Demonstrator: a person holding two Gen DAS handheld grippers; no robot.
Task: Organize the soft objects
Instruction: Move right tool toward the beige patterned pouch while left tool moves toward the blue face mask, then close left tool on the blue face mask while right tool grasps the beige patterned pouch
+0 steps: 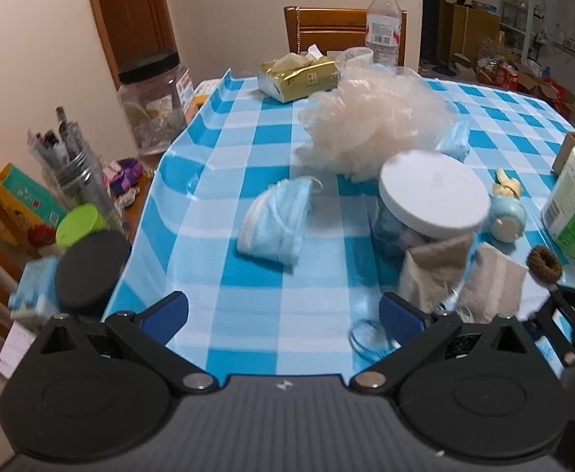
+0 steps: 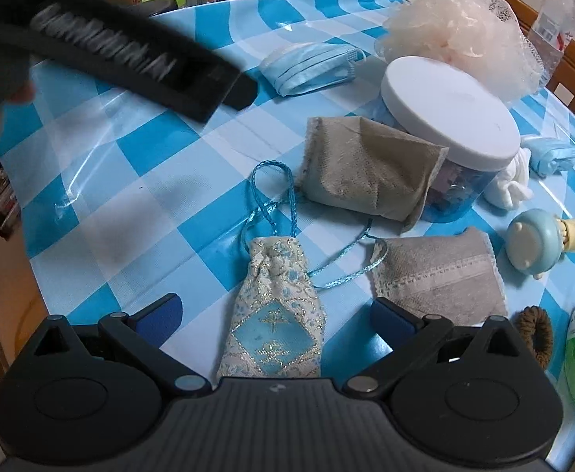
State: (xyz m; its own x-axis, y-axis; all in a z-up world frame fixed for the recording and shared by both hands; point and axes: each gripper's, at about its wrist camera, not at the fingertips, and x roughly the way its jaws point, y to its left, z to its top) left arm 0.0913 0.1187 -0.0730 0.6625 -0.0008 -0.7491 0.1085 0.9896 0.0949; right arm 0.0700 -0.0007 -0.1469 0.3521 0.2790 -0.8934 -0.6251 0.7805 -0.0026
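The right gripper is held wide over the brocade drawstring pouch on the checked tablecloth; the left gripper is wide, empty; the pouch's body should be pinched, cords avoided

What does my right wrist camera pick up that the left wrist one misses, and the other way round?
Only the right wrist view shows the drawstring pouch, lying between the open right gripper's fingers, and a white cloth behind the jar. Only the left wrist view shows the tissue pack and the open left gripper over bare tablecloth. Both show the white-lidded jar, bath pouf, folded mask, two grey sachets and brown hair tie.
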